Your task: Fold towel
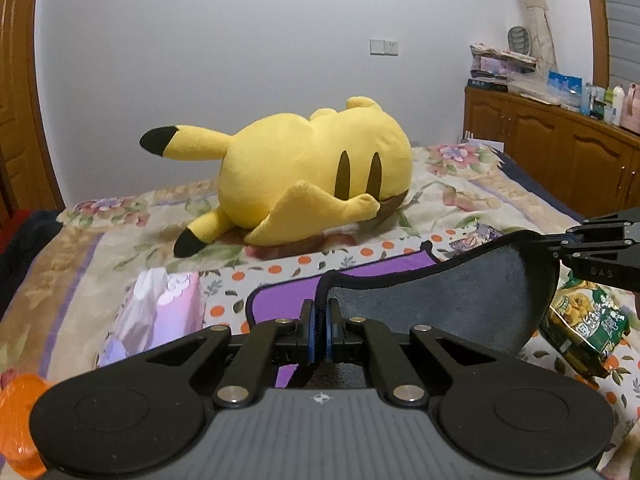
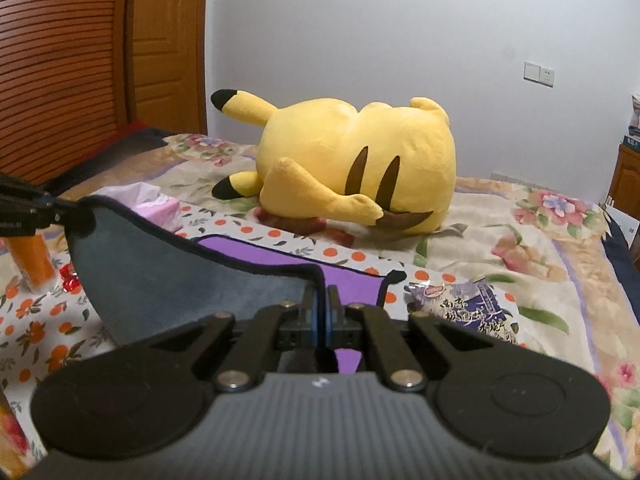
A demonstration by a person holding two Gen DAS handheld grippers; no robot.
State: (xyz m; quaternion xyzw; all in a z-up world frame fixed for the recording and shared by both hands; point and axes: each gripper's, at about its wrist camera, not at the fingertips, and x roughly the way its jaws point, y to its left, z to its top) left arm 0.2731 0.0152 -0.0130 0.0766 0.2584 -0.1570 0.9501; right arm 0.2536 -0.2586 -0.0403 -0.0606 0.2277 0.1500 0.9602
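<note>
1. Left wrist view: the left gripper (image 1: 320, 312) is pinching its blue pads together on the black-trimmed edge of the towel (image 1: 460, 292), right at a near corner.
2. The towel is showing two faces here: a grey side lifted and curving up to the right, and a purple side lying flat on the bed (image 1: 460, 184) beyond the fingers.
3. At the right edge, the right gripper (image 1: 570, 240) is clamping the towel's other lifted corner, so the cloth is hanging in a sag between the two.
4. A big yellow plush toy (image 1: 316, 168) is lying on its side on the floral bedspread, well behind the towel.
5. A pink tissue pack (image 1: 160, 312) is sitting to the left of the towel, and a green snack bag (image 1: 584, 320) is lying under the right gripper.
6. Right wrist view: the right gripper (image 2: 322, 312) is closed tight on the towel (image 2: 180, 276) edge, with grey cloth stretching away to the left.
7. The left gripper (image 2: 60, 210) is gripping the far lifted corner at the left edge of this view.
8. The purple side is lying flat on the bed (image 2: 520, 240) just ahead, with a purple snack bag (image 2: 464, 312) beside it on the right.
9. An orange bottle (image 2: 34, 264) is standing at the left, below the left gripper, and the plush toy (image 2: 356, 168) is resting beyond.
</note>
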